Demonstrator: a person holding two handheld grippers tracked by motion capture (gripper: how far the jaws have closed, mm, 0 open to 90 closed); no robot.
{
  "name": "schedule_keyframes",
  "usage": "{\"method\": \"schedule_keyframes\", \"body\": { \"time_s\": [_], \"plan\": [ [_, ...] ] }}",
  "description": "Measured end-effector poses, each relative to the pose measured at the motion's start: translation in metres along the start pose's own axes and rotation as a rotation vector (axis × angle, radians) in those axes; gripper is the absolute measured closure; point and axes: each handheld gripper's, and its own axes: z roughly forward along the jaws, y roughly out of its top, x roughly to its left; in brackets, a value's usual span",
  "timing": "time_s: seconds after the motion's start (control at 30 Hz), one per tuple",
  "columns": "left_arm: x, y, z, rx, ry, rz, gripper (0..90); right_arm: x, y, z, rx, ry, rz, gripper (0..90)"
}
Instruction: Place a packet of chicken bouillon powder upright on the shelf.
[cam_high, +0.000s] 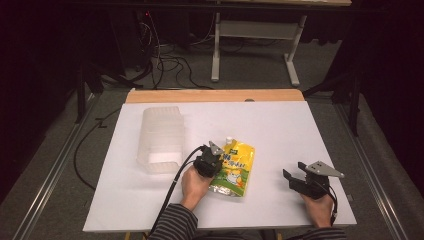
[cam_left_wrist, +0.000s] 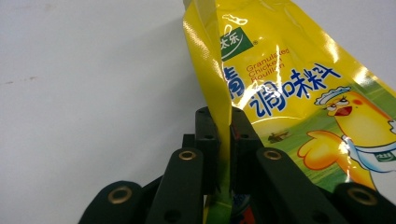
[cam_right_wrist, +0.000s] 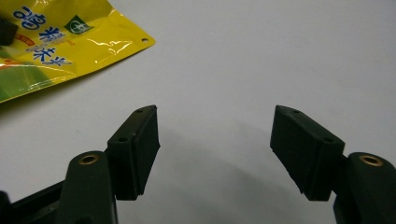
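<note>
On the white table top (cam_high: 280, 130), near the middle of its front half, lies a yellow pouch (cam_high: 234, 169) of chicken bouillon, with a small white cap at the far end and a cartoon chicken printed on its face. The left gripper (cam_high: 216, 159) sits just beside the pouch's left edge, and the left gripper view shows its 2 black jaws pressed together on the folded side seam of the pouch (cam_left_wrist: 285, 79), the thin yellow film standing upright between the pads. The left hand (cam_high: 192, 184) holds the gripper body, a black cable trailing back past a striped sleeve (cam_high: 172, 222).

The right gripper (cam_high: 295, 176) rests well apart from the pouch, toward the front right of the table, held by the right hand (cam_high: 320, 207). Its jaws stand wide apart with bare table between them; in the right gripper view (cam_right_wrist: 215, 140) a corner of the pouch (cam_right_wrist: 56, 42) lies far off at the upper left, touching neither jaw.

A clear plastic container (cam_high: 161, 140) lies on the table to the left of the pouch, near it but not touching. Beyond the table's wooden far edge, cables (cam_high: 167, 62) run over the grey floor beside a white frame (cam_high: 255, 45).
</note>
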Motion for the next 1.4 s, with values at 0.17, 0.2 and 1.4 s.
{"method": "schedule_keyframes", "body": {
  "time_s": [0.17, 0.2, 1.4],
  "plan": [
    [-0.005, 0.002, -0.012, -0.045, -0.004, 0.01, 86.7, 0.0, -0.001, -0.002, -0.023, -0.023, 0.012, 32.9],
    [-0.005, 0.003, -0.015, -0.055, -0.006, 0.008, 86.8, 0.0, -0.001, -0.003, -0.026, -0.024, 0.016, 32.9],
    [0.012, 0.023, -0.092, -0.318, -0.251, -0.029, 87.1, -0.001, -0.002, -0.003, -0.033, -0.009, 0.015, 32.4]
  ]
}}
